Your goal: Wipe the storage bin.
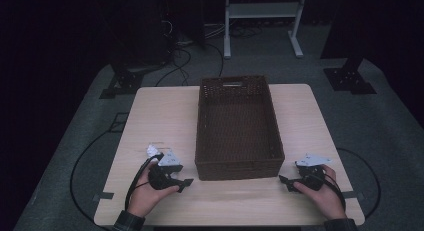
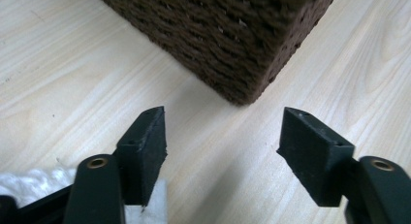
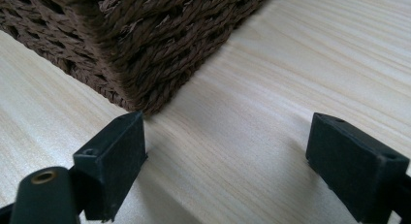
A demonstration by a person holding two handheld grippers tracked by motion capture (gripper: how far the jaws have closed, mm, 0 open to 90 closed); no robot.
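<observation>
Both grippers are seen resting low on the pale wooden table (image 1: 160, 111), one at each near corner of the dark brown woven rectangular basket (image 1: 237, 126). In the high view the left gripper (image 1: 186, 182) is held just left of the basket's near left corner, and the right gripper (image 1: 283, 181) just right of the near right corner; each is pointed inward toward the basket. In the left gripper view its jaws are spread apart, nothing is clamped between them, and the basket's corner (image 2: 242, 88) is seen just beyond the gap, apart from the pads. In the right gripper view the jaws are likewise held wide and empty, with the basket's corner (image 3: 140, 88) just beyond the left jaw; whether that jaw touches the weave cannot be told. The basket is placed at the middle of the table, upright, its open top turned upward. Its long axis is run from the near edge of the table to the far edge, with a cut-out handle visible in the far short wall. A bit of white fluffy material (image 2: 34, 183) is seen beside the left gripper's lower left jaw.
</observation>
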